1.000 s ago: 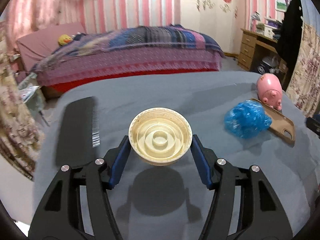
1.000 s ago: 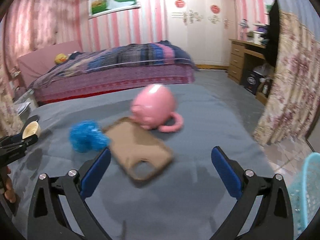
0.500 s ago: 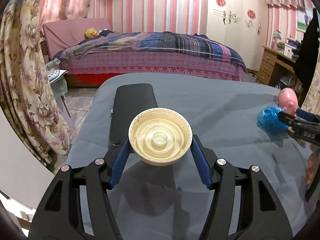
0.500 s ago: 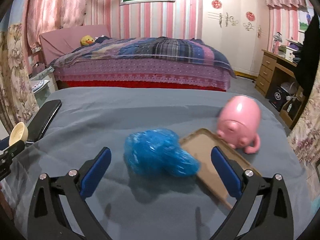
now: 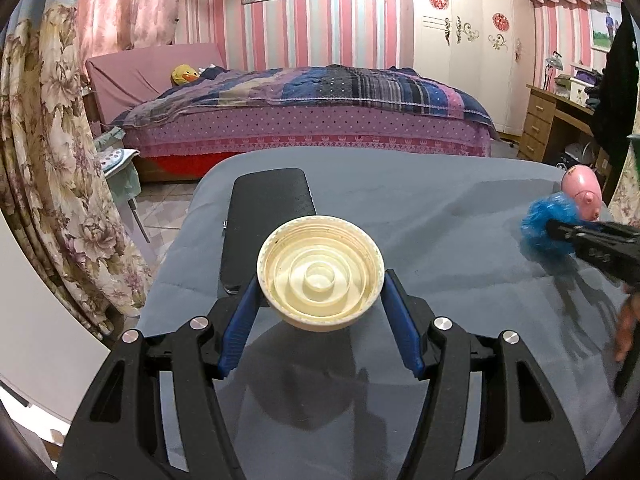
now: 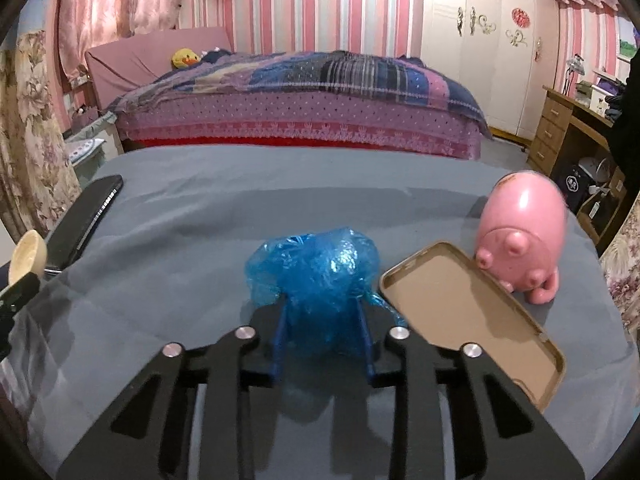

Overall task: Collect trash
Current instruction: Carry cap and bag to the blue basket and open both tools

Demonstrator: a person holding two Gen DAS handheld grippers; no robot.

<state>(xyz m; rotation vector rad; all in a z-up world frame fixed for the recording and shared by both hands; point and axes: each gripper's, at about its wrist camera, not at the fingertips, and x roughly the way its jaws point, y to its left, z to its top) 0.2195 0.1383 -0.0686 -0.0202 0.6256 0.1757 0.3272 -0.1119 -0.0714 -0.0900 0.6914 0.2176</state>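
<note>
My left gripper point(image 5: 320, 300) is shut on a cream plastic lid point(image 5: 321, 273), held above the grey table cloth point(image 5: 440, 208). The lid also shows edge-on at the left of the right wrist view point(image 6: 28, 257). My right gripper point(image 6: 323, 322) is shut on a crumpled blue plastic bag point(image 6: 316, 276) in the middle of the table. In the left wrist view the bag point(image 5: 540, 230) sits at the far right with the right gripper point(image 5: 560, 232) on it.
A black phone point(image 5: 266, 220) lies at the table's left edge, also in the right wrist view point(image 6: 86, 218). A tan phone case point(image 6: 468, 320) lies right of the bag, against a pink pig figure point(image 6: 522, 236). A bed point(image 6: 300, 96) stands behind the table.
My right gripper moved forward and closed on the blue bag; it was open half a second ago. My left gripper keeps the lid and has turned slightly left.
</note>
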